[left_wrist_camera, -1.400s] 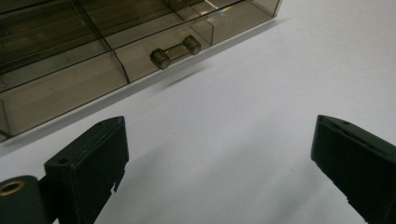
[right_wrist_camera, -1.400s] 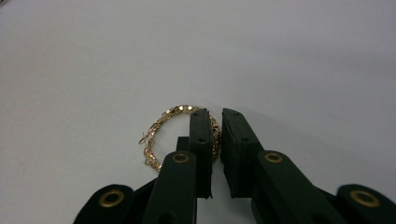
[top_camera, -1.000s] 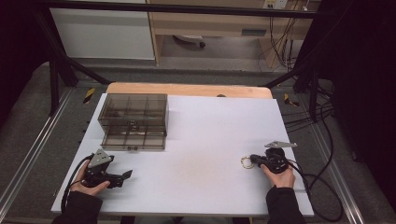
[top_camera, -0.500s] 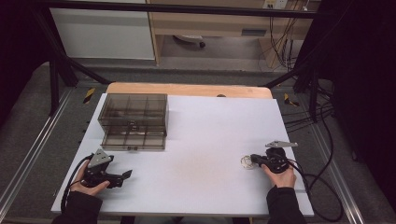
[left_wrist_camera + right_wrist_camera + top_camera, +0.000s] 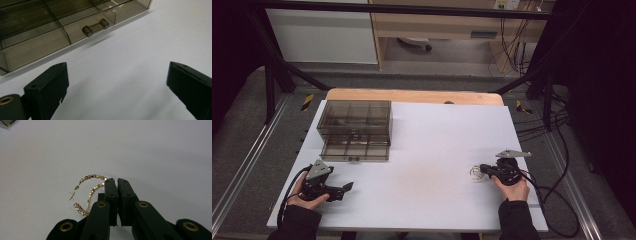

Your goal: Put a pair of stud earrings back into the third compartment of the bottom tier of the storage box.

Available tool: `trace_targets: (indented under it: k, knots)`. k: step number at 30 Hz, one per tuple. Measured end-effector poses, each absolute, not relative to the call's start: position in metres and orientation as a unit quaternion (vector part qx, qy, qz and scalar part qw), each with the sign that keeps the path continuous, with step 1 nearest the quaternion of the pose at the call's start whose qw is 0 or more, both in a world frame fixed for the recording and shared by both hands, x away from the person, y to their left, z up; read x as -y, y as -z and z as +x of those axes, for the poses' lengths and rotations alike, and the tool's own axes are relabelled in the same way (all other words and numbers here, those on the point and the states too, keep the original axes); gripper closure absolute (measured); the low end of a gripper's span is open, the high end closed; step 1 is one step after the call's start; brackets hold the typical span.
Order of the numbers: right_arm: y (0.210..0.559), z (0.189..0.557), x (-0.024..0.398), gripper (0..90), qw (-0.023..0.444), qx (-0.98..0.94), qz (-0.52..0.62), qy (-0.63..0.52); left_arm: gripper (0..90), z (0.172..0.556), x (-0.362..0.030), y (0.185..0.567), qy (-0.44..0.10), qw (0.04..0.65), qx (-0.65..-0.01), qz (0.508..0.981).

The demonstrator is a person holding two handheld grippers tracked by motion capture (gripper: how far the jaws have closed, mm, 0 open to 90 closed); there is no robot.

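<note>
A loop of gold beaded jewellery (image 5: pixel 88 185) with a short pink-stone stretch lies on the white table (image 5: pixel 432 150), small and pale in the high view (image 5: pixel 474 173). My right gripper (image 5: pixel 117 181) is at the table's right front (image 5: pixel 482 169). Its jaws are pressed together, and the loop's right edge runs in between their tips. The rest of the loop lies flat to the left of the jaws. My left gripper (image 5: pixel 343 191) rests at the left front, held in a hand. Its jaws (image 5: pixel 117 72) stand wide apart over bare table, with nothing between them.
A smoky transparent drawer box (image 5: pixel 354 130) with several compartments stands at the back left. Its lower drawer front and bar handle (image 5: pixel 95 27) face my left gripper. Cables (image 5: pixel 557 200) trail off the right edge. A wooden strip (image 5: pixel 412 96) runs along the far edge.
</note>
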State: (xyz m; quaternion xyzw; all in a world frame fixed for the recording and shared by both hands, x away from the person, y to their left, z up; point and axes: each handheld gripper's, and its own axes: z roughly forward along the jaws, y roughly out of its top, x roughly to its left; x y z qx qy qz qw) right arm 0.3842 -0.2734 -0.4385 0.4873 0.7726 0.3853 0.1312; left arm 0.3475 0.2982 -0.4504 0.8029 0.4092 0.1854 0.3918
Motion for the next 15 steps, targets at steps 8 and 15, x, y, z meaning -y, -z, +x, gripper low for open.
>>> trace_targets:
  k: [8,15]
  knots:
    - [0.435,0.383,0.266,86.8,0.130,-0.776,0.477,-0.392,4.2,0.347,-0.299,0.450,-0.186,0.392,-0.409,0.803]
    - [0.431,0.383,0.257,86.8,0.128,-0.783,0.463,-0.396,4.2,0.348,-0.298,0.451,-0.186,0.391,-0.409,0.803]
